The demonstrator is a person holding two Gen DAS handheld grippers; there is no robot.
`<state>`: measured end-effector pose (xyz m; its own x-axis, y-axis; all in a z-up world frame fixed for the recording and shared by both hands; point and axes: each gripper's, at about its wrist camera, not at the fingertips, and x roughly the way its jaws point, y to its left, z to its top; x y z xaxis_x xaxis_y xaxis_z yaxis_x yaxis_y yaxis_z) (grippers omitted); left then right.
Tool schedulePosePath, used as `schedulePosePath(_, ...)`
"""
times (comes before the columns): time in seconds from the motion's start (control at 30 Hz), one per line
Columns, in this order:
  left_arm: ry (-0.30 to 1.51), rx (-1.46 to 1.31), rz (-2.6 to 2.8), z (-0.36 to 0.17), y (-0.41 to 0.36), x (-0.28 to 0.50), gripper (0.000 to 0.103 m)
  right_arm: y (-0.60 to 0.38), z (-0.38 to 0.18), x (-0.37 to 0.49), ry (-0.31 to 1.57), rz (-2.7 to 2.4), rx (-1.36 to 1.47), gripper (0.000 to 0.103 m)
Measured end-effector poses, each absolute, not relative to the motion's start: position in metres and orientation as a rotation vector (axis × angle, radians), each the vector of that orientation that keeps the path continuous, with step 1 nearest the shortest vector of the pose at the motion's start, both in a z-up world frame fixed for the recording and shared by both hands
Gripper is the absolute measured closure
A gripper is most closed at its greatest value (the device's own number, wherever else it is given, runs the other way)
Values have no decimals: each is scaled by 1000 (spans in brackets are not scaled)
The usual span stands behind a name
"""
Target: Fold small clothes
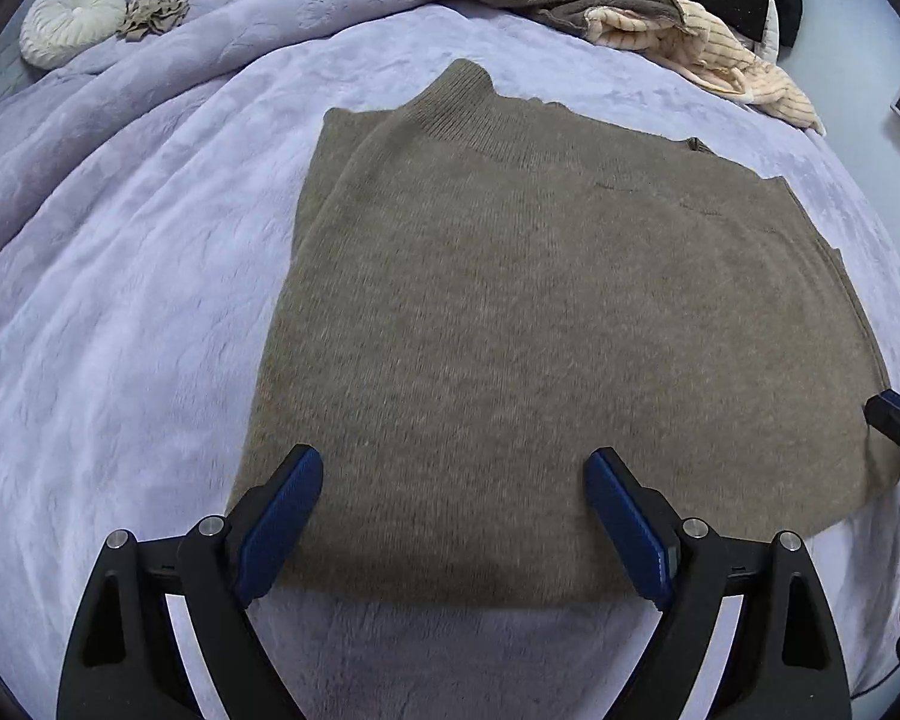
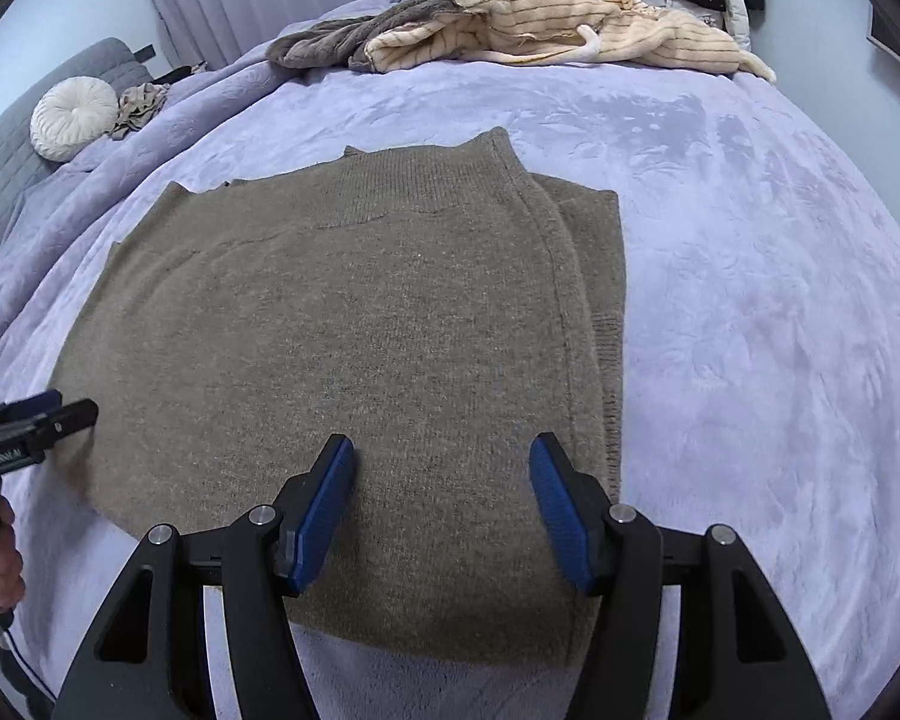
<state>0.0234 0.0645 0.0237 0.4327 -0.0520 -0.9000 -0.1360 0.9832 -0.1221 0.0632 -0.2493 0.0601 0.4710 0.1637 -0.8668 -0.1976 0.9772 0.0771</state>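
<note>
Left gripper (image 1: 453, 501) and right gripper (image 2: 442, 489), both spread empty over the knit sweater's (image 1: 540, 312) near hem (sleeves folded in), risk pinching only the top layer, undoing the fold.

The folded sweater (image 1: 540, 330) lies flat mid-bed (image 1: 120, 300). A heap of clothes (image 1: 618, 12) sits behind it toward one o'clock. A round cushion (image 1: 72, 18) rests far off at ten o'clock.

right gripper (image 1: 897, 432) cut off at frame edge, sweater (image 1: 540, 330) underside hidden
</note>
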Motion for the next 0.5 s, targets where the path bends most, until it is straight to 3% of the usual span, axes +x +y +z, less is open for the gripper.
schedulePosePath(0.33, 1054, -341, 79, 43, 106, -22, 12, -256, 87, 18, 1012, 243, 24, 38)
schedulePosePath(0.5, 1063, -708, -4, 14, 157, -21, 13, -238, 98, 7, 984, 285, -12, 38)
